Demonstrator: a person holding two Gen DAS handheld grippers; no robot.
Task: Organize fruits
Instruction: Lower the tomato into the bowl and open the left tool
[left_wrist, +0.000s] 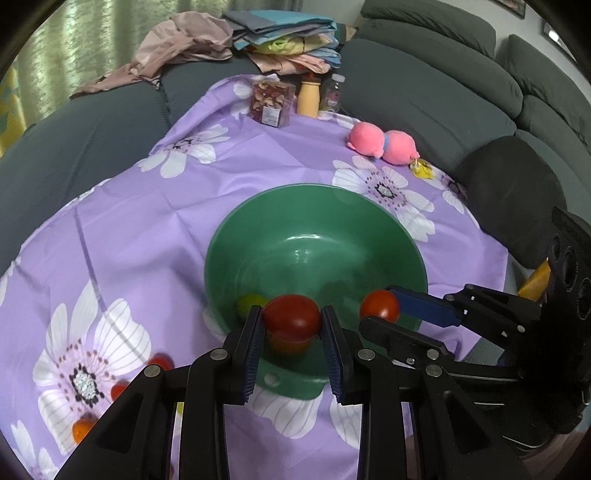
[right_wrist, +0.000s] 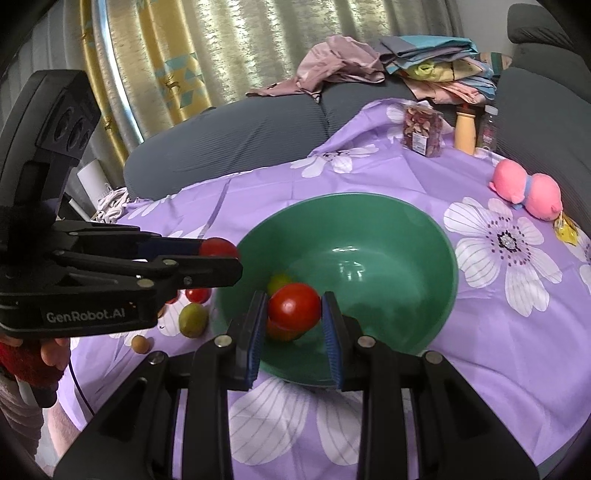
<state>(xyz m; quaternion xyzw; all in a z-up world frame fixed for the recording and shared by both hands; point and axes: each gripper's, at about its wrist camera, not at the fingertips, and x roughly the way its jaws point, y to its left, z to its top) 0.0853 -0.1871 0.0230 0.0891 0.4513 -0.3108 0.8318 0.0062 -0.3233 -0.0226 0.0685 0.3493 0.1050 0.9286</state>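
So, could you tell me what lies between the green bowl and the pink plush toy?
Only bare purple floral tablecloth: nothing stands between the green bowl and the pink plush toy. Both wrist views show it, the right most clearly.

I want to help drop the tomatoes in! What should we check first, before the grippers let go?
1. Left gripper pinches its red tomato: ok.
2. Right gripper pinches its own tomato: ok.
3. Both tomatoes are over the green bowl: ok.
4. Bowl has room; only a green fruit shows inside: ok.
5. Bowl sits flat on the purple cloth: ok.
6. Grippers won't bump each other: cannot tell.
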